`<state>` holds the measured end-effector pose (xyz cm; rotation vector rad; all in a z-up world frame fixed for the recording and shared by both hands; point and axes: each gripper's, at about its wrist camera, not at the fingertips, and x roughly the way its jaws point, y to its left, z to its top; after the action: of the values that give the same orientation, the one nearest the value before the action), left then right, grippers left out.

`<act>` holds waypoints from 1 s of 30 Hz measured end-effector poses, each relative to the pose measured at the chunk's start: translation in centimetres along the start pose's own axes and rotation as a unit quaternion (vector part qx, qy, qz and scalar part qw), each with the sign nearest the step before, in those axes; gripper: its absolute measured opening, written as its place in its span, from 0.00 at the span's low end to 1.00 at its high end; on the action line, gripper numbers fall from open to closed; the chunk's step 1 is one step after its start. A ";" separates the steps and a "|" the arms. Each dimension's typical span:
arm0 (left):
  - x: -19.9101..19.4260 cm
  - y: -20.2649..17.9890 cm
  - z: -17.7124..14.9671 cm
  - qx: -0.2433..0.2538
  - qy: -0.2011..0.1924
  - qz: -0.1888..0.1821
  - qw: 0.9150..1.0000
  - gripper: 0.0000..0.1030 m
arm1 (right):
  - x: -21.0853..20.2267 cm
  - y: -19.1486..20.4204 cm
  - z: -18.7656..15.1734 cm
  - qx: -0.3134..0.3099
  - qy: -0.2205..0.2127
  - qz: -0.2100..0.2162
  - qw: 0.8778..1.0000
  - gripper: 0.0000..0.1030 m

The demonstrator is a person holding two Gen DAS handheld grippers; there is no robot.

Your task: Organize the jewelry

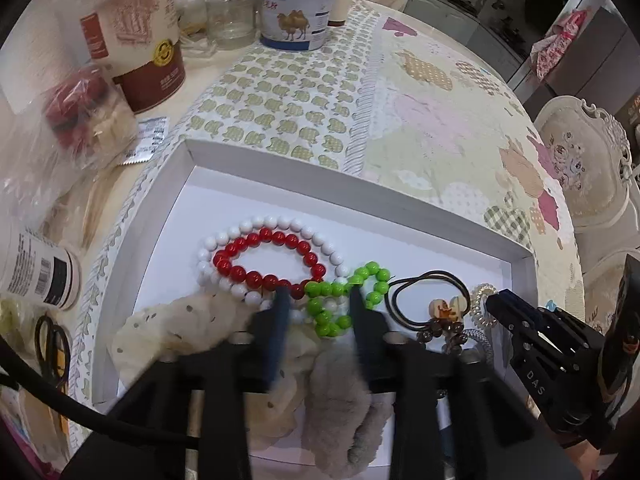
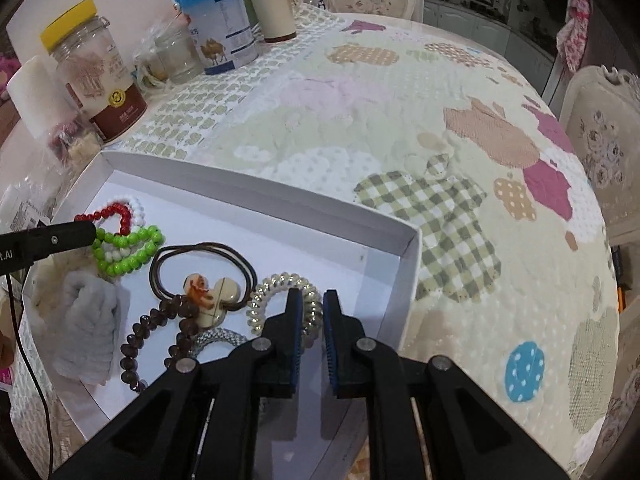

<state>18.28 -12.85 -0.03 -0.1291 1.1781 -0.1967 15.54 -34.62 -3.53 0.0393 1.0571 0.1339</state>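
A shallow white tray [image 1: 320, 162] [image 2: 280, 196] holds a white bead bracelet [image 1: 256, 222], a red bead bracelet [image 1: 256, 276] and a green bead bracelet [image 1: 324, 290] [image 2: 132, 240]. It also holds black hair ties [image 1: 436, 273] [image 2: 200, 246], a brown bead string [image 2: 136, 332], a grey scrunchie [image 1: 340, 392] [image 2: 88, 320] and a cream scrunchie [image 1: 180, 320]. My left gripper [image 1: 318, 300] is open, its fingers straddling the green bracelet lying in the tray. My right gripper [image 2: 313, 300] [image 1: 494, 302] is nearly closed on a clear spiral hair tie [image 2: 276, 284] [image 1: 480, 294] at the tray's right end.
Jars and tins crowd the table's far left: a blue camel tin [image 1: 296, 4] [image 2: 224, 32], a red-based jar [image 1: 136, 40] and glass jars. A bottle [image 1: 36, 268] lies left of the tray. A patchwork cloth [image 2: 400, 120] covers the table. Chairs [image 1: 592, 160] stand on the right.
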 end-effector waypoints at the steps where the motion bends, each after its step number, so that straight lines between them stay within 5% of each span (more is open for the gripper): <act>1: 0.0 0.1 -0.1 0.000 -0.001 0.001 1.000 0.33 | 0.0 0.1 0.0 -0.002 0.000 -0.001 1.000 0.16; 30: -9.1 -0.2 -7.5 0.044 -0.079 0.064 0.994 0.33 | -10.7 5.3 -5.7 0.074 -0.072 0.033 0.994 0.49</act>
<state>7.93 -11.00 5.39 0.0090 1.0148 -0.1222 4.93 -30.94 3.46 0.2166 0.9199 0.1110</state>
